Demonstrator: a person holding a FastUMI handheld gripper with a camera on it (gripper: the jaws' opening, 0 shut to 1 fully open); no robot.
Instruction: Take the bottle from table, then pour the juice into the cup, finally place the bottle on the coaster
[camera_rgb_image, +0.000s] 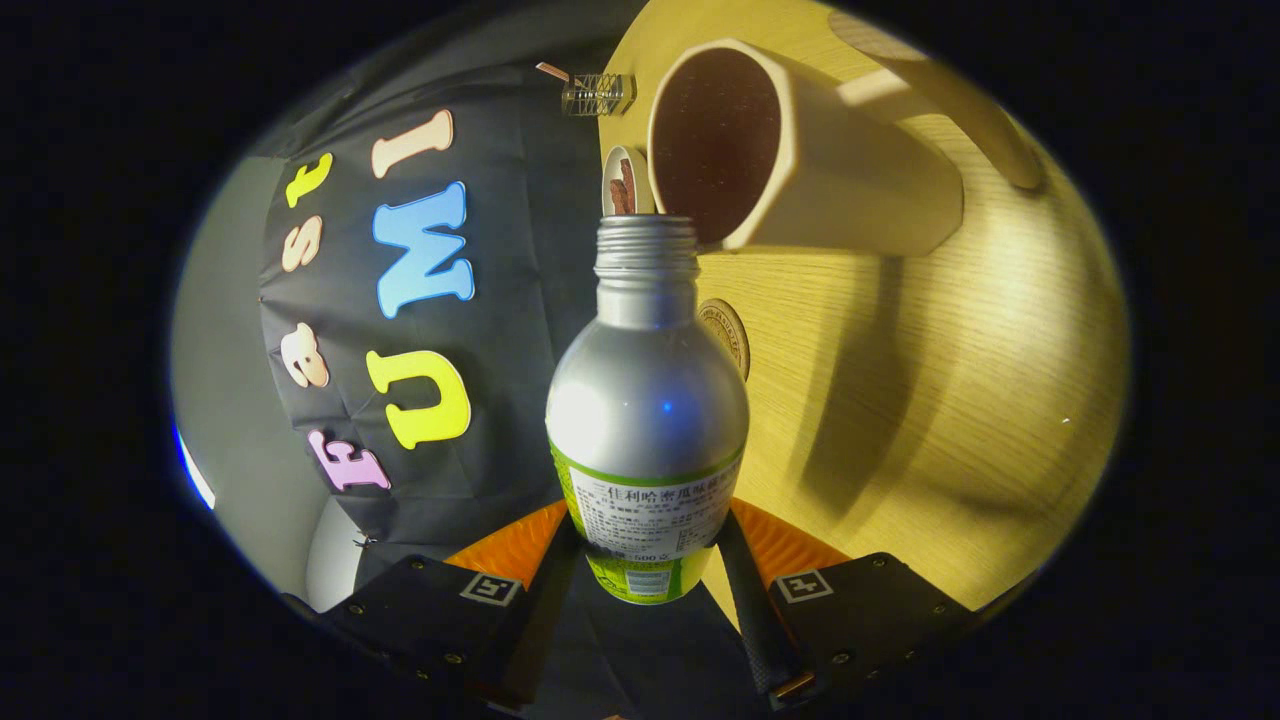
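Observation:
My gripper (648, 555) is shut on the lower, labelled part of a silver metal bottle (648, 400) with a green and white label. The bottle has no cap, and its threaded mouth (646, 240) reaches just to the rim of a cream cup (860, 190). The whole view is rolled, so the wooden table (950, 400) stands like a wall and the cup seems to lie sideways. The cup's dark inside (715, 140) faces the bottle's mouth. A round brown coaster (728, 335) lies on the table just behind the bottle's shoulder. I can make out no stream of juice.
The cup's handle (960, 110) points away from the bottle. A small round white thing with a brown mark (625, 180) sits by the cup's rim, beyond the bottle's mouth. A small clear ribbed object (598, 93) lies at the table's edge, with the booth's black cloth behind.

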